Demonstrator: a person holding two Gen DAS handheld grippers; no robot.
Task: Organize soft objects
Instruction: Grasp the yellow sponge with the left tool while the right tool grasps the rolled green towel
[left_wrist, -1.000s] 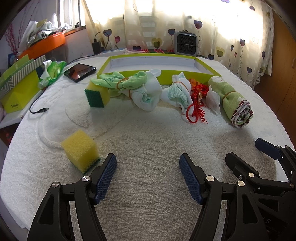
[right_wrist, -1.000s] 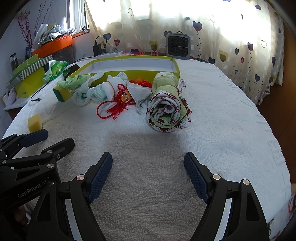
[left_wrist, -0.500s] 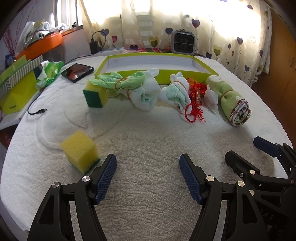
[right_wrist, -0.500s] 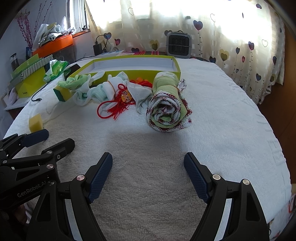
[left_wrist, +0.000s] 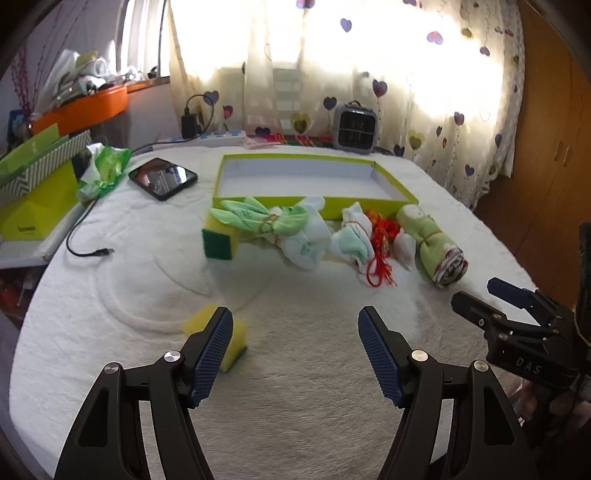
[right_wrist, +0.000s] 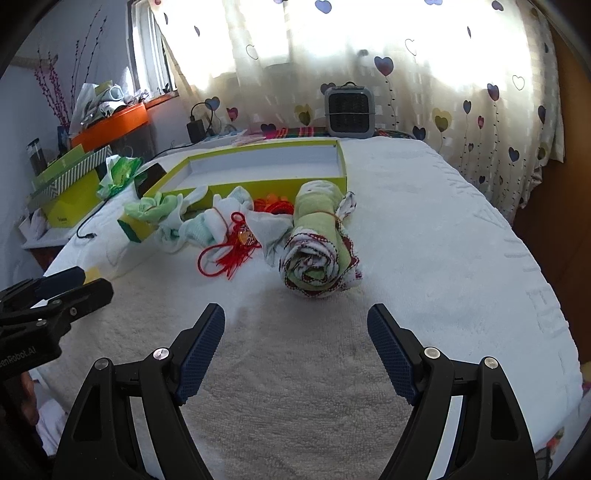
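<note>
Both sets of tongs are held released, with nothing between their fingers.

Left tongs (left_wrist: 295, 350): compared with one second ago, the yellow sponge (left_wrist: 232, 345) is now partly hidden behind the left finger, touching or just beside it; earlier it lay clear of that finger, further to the left. The tongs are therefore judged to have been shifted leftward and raised. This places the sponge near the open jaws, and it is judged the likely first item to be collected.

Right tongs (right_wrist: 295, 349): the view is almost unchanged. The rolled green towel (right_wrist: 319, 251) lies directly ahead of the open jaws, apart from them.

Further ahead of the left tongs, a row of soft items is laid on the white bed cover (left_wrist: 295, 424): a green-backed sponge (left_wrist: 218, 242), a tied green-and-white cloth bundle (left_wrist: 288, 230), a smaller white cloth bundle (left_wrist: 351, 240), a red tassel cord (left_wrist: 380, 266).

Behind this row, the lime-green tray (left_wrist: 306, 201) is seen with nothing in it. No item has yet been placed; the task is judged to be at its start.
</note>
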